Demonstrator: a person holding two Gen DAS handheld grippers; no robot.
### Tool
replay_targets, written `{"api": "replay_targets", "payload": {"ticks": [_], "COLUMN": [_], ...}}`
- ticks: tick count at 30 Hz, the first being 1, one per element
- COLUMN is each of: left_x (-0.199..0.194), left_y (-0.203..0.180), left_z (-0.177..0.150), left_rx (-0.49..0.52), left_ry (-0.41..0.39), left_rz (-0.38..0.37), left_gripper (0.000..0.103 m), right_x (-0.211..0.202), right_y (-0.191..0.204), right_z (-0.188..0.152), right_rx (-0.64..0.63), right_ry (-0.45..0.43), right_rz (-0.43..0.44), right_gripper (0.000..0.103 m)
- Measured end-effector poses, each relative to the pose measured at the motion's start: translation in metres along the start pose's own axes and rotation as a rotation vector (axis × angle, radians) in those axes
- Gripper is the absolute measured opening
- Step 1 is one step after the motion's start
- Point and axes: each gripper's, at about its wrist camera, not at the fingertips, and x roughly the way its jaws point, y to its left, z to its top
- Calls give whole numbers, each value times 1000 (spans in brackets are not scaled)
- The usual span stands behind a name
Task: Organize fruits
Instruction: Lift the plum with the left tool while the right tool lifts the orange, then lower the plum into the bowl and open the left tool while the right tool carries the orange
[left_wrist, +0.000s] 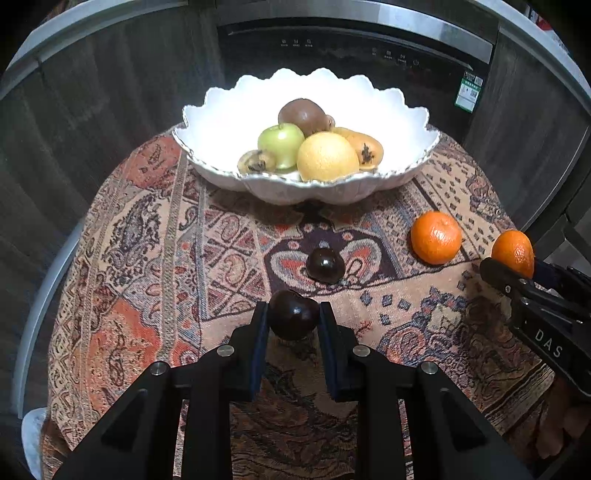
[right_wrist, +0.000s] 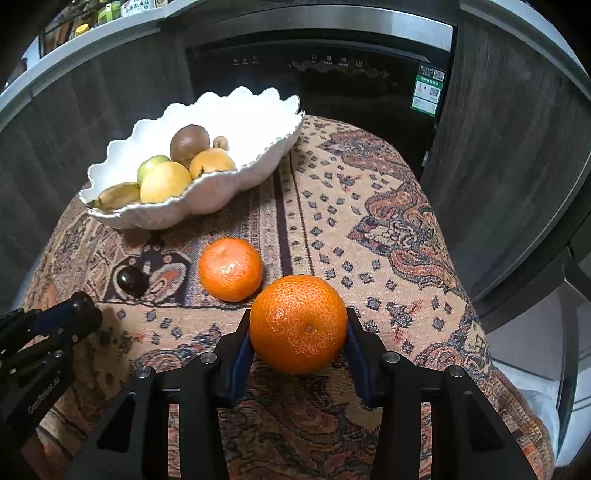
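My left gripper (left_wrist: 293, 314) is shut on a dark plum (left_wrist: 293, 314), just above the patterned cloth. A second dark plum (left_wrist: 325, 265) lies on the cloth ahead of it; it also shows in the right wrist view (right_wrist: 132, 281). My right gripper (right_wrist: 298, 325) is shut on an orange mandarin (right_wrist: 298, 324), which also shows in the left wrist view (left_wrist: 513, 253). A second mandarin (right_wrist: 230, 269) lies on the cloth just ahead-left of it. A white scalloped bowl (left_wrist: 402, 122) at the far side of the table holds a green apple (left_wrist: 281, 144), a yellow round fruit (left_wrist: 327, 156), a brown kiwi (left_wrist: 306, 116) and loquats.
The round table is covered by a patterned cloth (right_wrist: 369, 229). Behind it stands a dark appliance with a control panel (left_wrist: 351, 51) between dark wood cabinet fronts. The table edge drops off on all sides.
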Motion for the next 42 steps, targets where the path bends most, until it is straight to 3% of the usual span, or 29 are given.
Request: {"api": "replay_targets", "payload": {"ticks": [20, 42], "left_x": [-35, -51], "left_y": [5, 17], "left_z": [31, 92], "left_rx": [2, 3], "left_ry": [-67, -169], "left_rz": [-7, -3], "left_gripper": [26, 26], "right_x": [-34, -50], "right_y": [7, 19], "right_z": [27, 88], "right_rx": [-18, -48], "right_ry": [-79, -185], "right_rz": [16, 29], "right_gripper": [46, 46]}}
